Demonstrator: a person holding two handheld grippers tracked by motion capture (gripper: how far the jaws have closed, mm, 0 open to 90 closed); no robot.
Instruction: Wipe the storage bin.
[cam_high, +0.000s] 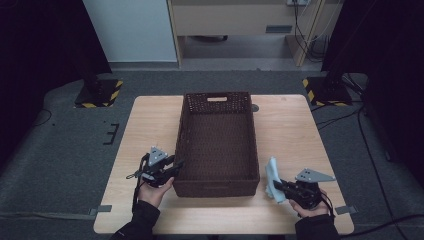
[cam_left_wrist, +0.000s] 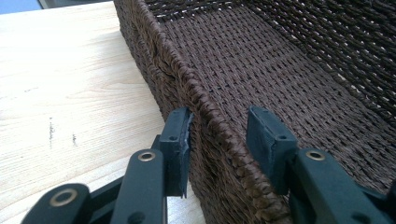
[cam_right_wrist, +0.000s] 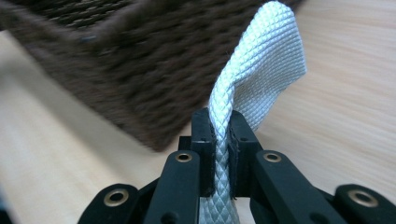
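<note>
- While the right tool (cam_right_wrist: 221, 140) clenches the pale waffle-weave cloth (cam_right_wrist: 261, 70), it sits beside the wicker basket (cam_high: 218, 187) on the bench (cam_high: 150, 120).
- Left tool (cam_left_wrist: 219, 140) released, jaws straddling the basket's rim.

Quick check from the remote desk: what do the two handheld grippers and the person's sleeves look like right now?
Both are black two-jaw tools. The left gripper and the right gripper each carry a grey three-cornered plate on top, and a dark cable trails from the left one. In the gripper views, the flat black arms show brass-coloured rivets and end in blocky dark pads. The sleeves are dark, probably black.
</note>
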